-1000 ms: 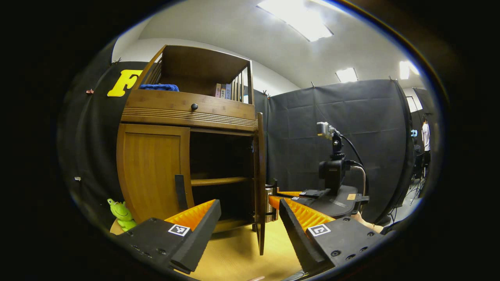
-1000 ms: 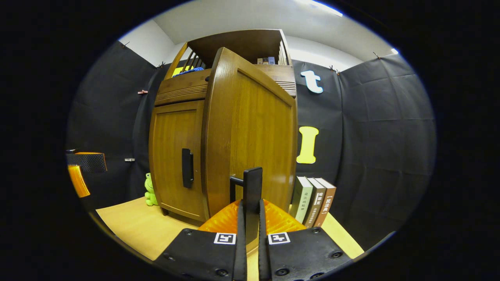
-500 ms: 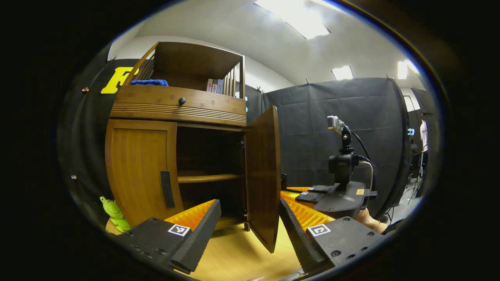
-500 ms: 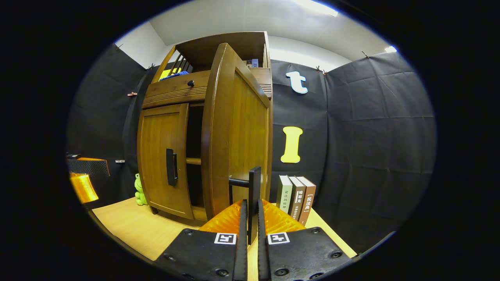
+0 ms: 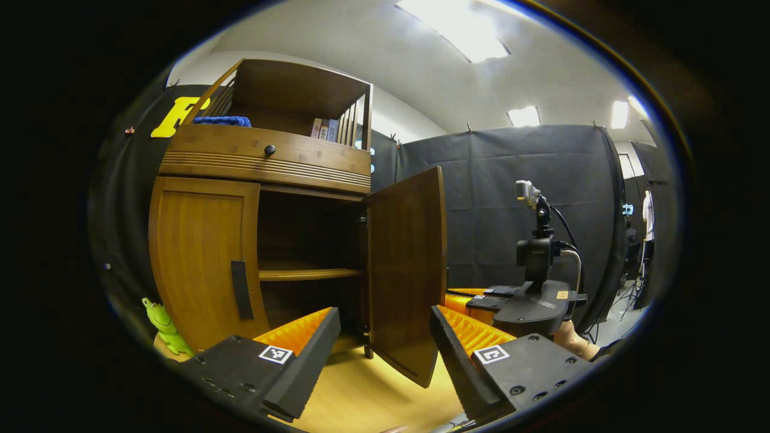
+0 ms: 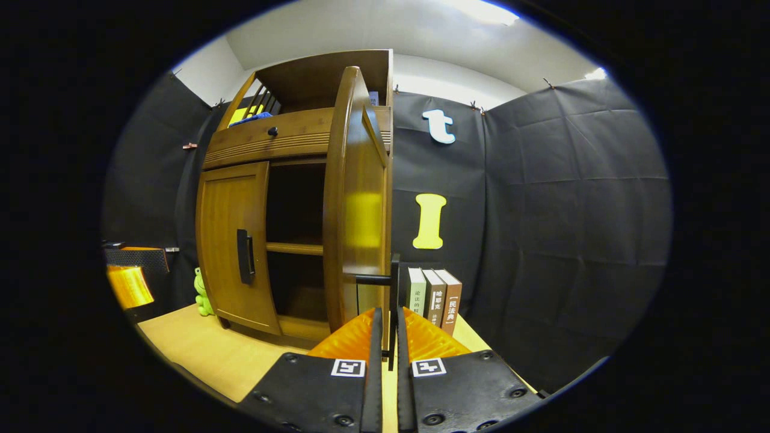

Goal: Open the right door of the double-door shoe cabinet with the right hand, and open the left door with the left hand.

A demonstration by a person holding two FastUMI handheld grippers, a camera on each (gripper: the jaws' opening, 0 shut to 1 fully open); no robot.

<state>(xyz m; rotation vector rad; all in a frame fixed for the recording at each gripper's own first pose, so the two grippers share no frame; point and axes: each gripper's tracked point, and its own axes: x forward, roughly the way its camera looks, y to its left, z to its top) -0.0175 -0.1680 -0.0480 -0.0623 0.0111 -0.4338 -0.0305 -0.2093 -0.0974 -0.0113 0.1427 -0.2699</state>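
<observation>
Right gripper [image 6: 385,337] clamps right door [image 6: 356,198] handle [image 6: 394,294]; door swung wide.

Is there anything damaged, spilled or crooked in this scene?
Nothing stands out. The right door hangs straight on its hinges with the right tool shut on its handle, and the left door sits closed and even.

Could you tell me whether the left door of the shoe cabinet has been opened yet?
No, in the left gripper view the left door sits flush and closed, while the right door stands swung open.
</observation>
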